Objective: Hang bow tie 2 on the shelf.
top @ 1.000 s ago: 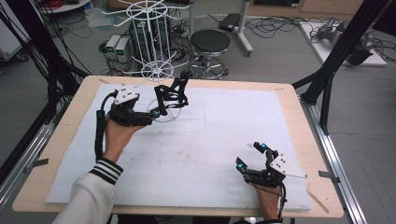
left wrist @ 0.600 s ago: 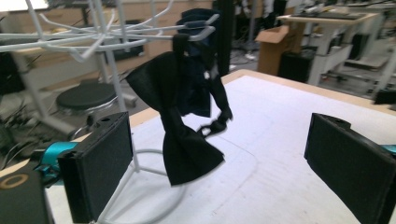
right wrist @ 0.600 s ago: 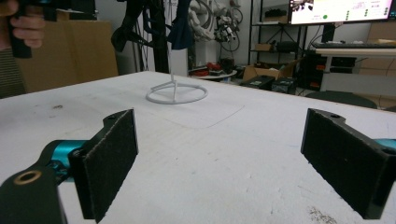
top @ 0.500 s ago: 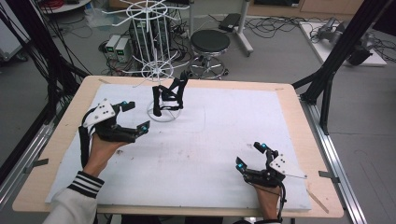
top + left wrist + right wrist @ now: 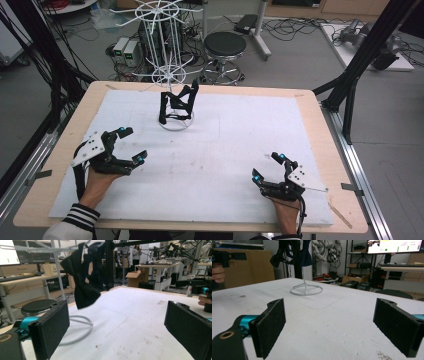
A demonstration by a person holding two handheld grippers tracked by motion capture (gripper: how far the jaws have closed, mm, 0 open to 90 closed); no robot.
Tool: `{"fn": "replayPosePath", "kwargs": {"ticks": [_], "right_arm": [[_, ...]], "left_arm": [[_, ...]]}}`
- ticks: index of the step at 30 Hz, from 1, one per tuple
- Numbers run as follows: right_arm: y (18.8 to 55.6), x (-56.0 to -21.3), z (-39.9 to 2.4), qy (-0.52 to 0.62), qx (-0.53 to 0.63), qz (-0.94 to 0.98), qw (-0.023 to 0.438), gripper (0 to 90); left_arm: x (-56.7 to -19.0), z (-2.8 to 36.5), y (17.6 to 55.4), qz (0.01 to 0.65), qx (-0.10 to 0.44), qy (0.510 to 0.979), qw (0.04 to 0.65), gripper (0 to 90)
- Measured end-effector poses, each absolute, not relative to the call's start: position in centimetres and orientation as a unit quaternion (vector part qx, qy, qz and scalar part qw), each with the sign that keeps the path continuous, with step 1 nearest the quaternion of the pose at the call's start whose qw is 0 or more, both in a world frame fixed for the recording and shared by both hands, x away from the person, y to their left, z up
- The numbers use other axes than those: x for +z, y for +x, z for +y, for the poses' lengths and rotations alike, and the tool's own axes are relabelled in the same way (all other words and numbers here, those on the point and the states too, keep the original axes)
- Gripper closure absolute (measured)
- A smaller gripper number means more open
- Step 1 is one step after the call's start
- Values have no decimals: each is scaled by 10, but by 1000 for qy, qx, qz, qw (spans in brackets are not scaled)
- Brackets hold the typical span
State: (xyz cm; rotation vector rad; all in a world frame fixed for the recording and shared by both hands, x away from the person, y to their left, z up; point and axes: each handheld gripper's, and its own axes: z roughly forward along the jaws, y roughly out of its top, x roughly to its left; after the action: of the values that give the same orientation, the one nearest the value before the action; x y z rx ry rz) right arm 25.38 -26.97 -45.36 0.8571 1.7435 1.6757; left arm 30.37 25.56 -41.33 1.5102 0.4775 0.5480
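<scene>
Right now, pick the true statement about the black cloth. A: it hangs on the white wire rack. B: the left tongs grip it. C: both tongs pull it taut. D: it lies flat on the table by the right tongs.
A: the black cloth drapes from the white wire rack, while the left tongs and right tongs stand open over the table, apart from it.
</scene>
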Motion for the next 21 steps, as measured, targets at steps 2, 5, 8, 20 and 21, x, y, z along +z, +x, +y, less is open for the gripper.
{"fn": "replayPosePath", "kwargs": {"ticks": [2, 5, 8, 20, 21], "right_arm": [[254, -454, -270, 321, 626, 652, 285, 102], [254, -454, -270, 321, 627, 651, 284, 102], [254, -454, -270, 322, 626, 651, 285, 102], [253, -454, -269, 323, 627, 649, 286, 102], [253, -454, -270, 323, 627, 649, 286, 102]], "left_arm": [[-418, 259, 300, 214, 245, 669, 668, 66], [-424, 264, 296, 218, 247, 666, 669, 66], [-430, 269, 292, 222, 251, 663, 669, 66], [-448, 277, 284, 237, 252, 656, 671, 66], [-450, 277, 284, 238, 255, 655, 670, 66]]}}
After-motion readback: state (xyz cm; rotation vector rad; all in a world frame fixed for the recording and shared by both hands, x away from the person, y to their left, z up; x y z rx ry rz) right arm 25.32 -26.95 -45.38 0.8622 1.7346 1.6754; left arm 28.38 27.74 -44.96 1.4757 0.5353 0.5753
